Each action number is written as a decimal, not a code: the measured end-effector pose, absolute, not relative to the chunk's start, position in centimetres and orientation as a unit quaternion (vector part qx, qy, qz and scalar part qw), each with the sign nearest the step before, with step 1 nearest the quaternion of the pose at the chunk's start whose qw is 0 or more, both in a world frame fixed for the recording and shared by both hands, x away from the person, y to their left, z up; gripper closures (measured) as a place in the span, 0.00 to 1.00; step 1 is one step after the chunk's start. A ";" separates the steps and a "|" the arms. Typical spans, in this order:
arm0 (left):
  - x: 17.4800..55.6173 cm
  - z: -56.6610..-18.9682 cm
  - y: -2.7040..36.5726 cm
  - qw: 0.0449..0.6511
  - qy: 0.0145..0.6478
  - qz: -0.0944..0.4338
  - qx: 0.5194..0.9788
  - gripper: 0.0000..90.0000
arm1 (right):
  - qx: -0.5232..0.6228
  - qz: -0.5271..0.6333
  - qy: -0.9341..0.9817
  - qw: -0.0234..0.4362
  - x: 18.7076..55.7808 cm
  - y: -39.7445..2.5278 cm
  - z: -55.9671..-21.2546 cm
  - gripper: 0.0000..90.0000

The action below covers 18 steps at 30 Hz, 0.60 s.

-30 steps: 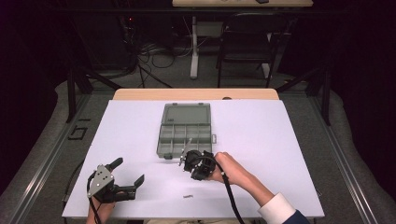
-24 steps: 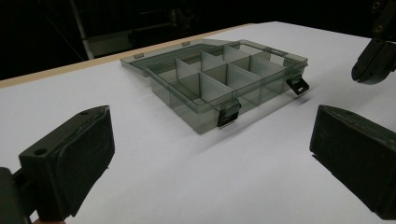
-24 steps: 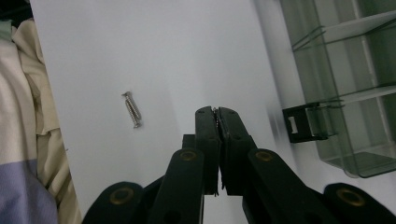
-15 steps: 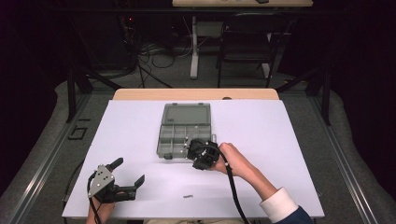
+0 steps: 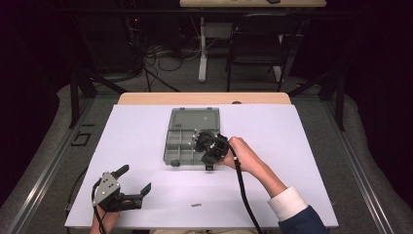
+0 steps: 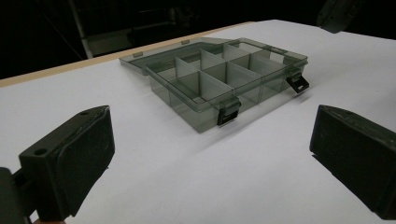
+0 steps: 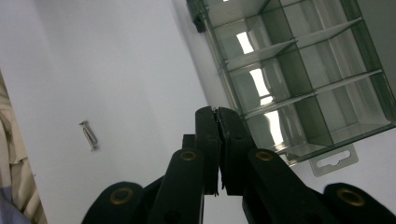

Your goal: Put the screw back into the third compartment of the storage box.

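Observation:
A clear grey compartment box (image 5: 181,155) lies open on the white table, its lid folded back; in the left gripper view the box (image 6: 224,79) shows several empty cells. My right gripper (image 5: 198,140) hovers over the box's right side, jaws shut; in the right gripper view the right gripper (image 7: 216,112) pinches a tiny glinting metal piece at its tips, above the box (image 7: 303,70). A small screw (image 5: 196,204) lies loose near the front edge, also seen as the screw (image 7: 88,135). My left gripper (image 5: 134,179) rests at the front left, open and empty, its jaws (image 6: 210,158) wide apart.
The white table top (image 5: 302,146) ends in a wooden strip (image 5: 204,98) at the far edge. Beyond it stand table legs, a chair (image 5: 253,48) and cables on a dark floor. A person's sleeve (image 5: 297,214) reaches in from the bottom right.
My right gripper has moved from the table surface in front of the box up and over the box's right cells. The left gripper has stayed put.

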<state>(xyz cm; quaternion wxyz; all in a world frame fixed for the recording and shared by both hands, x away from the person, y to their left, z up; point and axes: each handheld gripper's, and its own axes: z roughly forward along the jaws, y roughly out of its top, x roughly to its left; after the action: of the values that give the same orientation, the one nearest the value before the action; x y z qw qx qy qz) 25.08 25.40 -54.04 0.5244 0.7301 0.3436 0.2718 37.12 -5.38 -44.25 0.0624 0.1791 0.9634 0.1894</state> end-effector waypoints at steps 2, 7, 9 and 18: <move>25.1 -54.0 25.4 0.524 0.344 0.272 0.730 0.00 | 0.185 0.188 0.963 0.065 37.6 -5.4 -44.1 0.98; 25.1 -54.1 25.4 0.524 0.346 0.271 0.730 0.00 | 0.191 0.194 0.960 0.071 38.5 -5.5 -43.7 0.98; 25.1 -54.1 25.4 0.524 0.344 0.271 0.731 0.00 | 0.194 0.192 0.959 0.072 38.7 -5.5 -43.6 0.98; 25.2 -54.1 25.4 0.523 0.345 0.272 0.731 0.00 | 0.207 0.189 0.956 0.083 40.2 -5.3 -43.4 0.98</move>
<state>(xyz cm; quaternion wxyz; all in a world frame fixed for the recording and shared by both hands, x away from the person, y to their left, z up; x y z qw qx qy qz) 25.16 25.36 -54.10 0.5229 0.7306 0.3450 0.2716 40.22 -5.29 -43.35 0.0832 0.2071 0.9563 0.1888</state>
